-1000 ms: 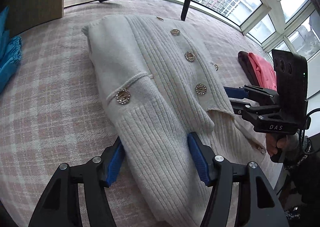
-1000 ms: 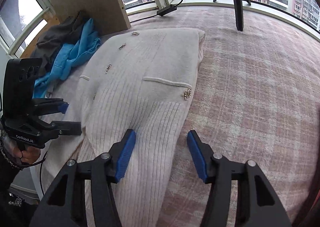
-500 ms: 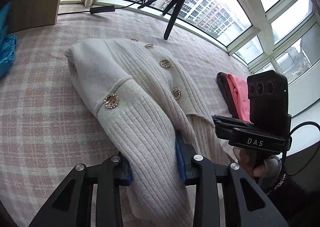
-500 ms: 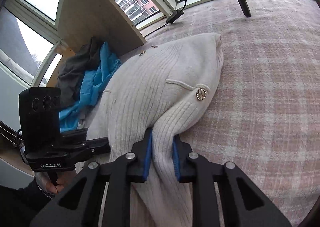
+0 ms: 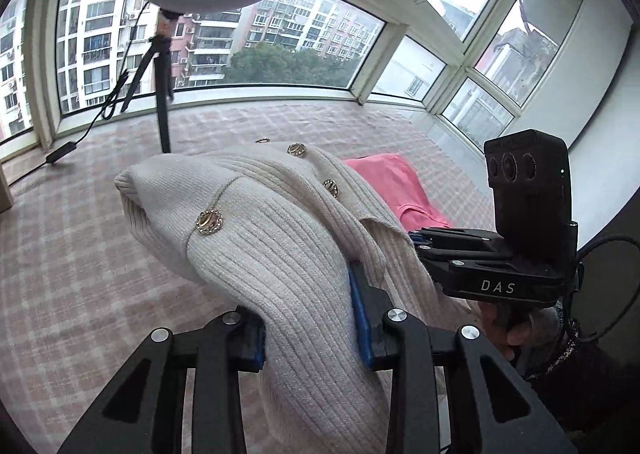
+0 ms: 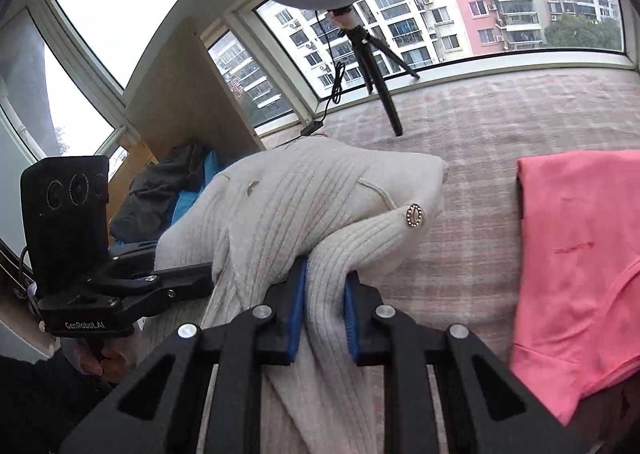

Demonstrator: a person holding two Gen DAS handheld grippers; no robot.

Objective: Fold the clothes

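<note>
Both claws have just closed and lifted. A second ago we had them wide open, straddling the flat cream cardigan point(image 5: 280, 238); now the left gripper point(image 5: 312, 318) is pinched tight on a ribbed hem bunch, blue pads pressed into the knit. The right gripper point(image 6: 322, 314) is likewise clamped on its ribbed corner, with almost no gap between the pads.

The cardigan's near end now rises off the plaid bedcover point(image 5: 72, 254) and drapes forward from each claw, its far end still resting on the cover ahead. A gold button point(image 5: 209, 221) sits just ahead of the left claw's pads.

We read this as grasp done and fold-over starting; the hem probably needs carrying forward toward the collar end.

The pink garment point(image 6: 580, 274) lies to the right of the right claw, apart from the cardigan. The ring light tripod point(image 6: 380, 69) stands far ahead, so watch it on the swing.
</note>
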